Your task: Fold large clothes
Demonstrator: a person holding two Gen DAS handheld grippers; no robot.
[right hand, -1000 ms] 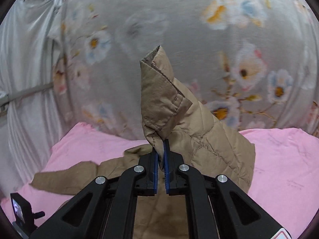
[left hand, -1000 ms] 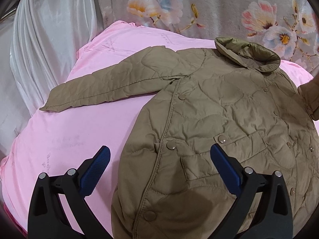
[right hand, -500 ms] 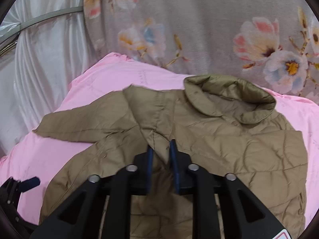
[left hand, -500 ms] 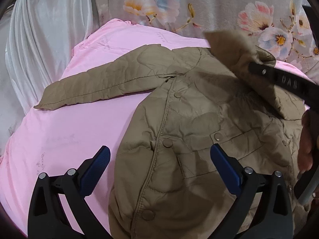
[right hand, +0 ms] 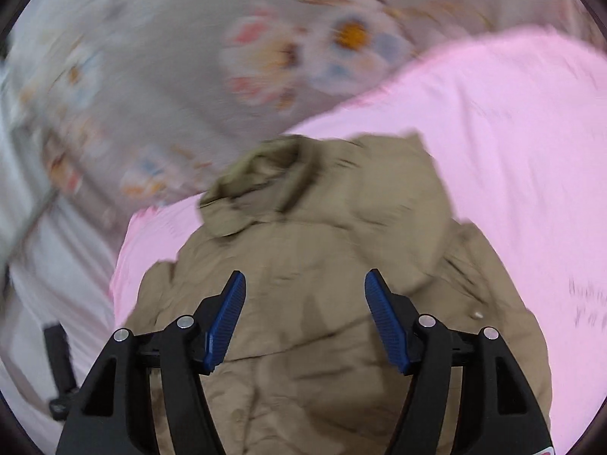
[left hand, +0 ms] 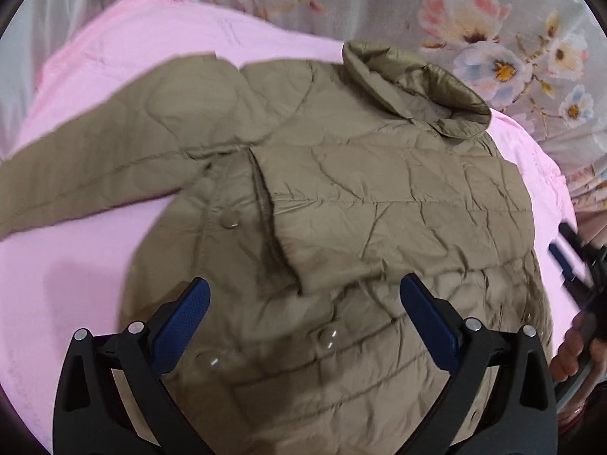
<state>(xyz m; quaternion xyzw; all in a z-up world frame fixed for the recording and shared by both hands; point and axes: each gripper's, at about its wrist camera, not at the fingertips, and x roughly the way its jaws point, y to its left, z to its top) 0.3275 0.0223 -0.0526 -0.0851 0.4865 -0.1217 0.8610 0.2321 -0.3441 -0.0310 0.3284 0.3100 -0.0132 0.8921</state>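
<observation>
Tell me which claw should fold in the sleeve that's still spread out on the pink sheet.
Probably left. The left claw is open over the jacket, with the spread sleeve on its side. The right claw, jaws opening and empty, faces the collar.

Home setting, bedroom by look of it. Pink sheet (left hand: 95,258) spread over soft, wide surface, reads as bed. Behind it, grey fabric with big floral print (left hand: 489,34), pink and white blooms, hanging like curtain or throw. Pale, glossy white drape (right hand: 72,265) at left edge. Quilted olive jacket (left hand: 379,227) laid out flat on sheet. Soft furnishings everywhere, domestic laundry scene.
</observation>
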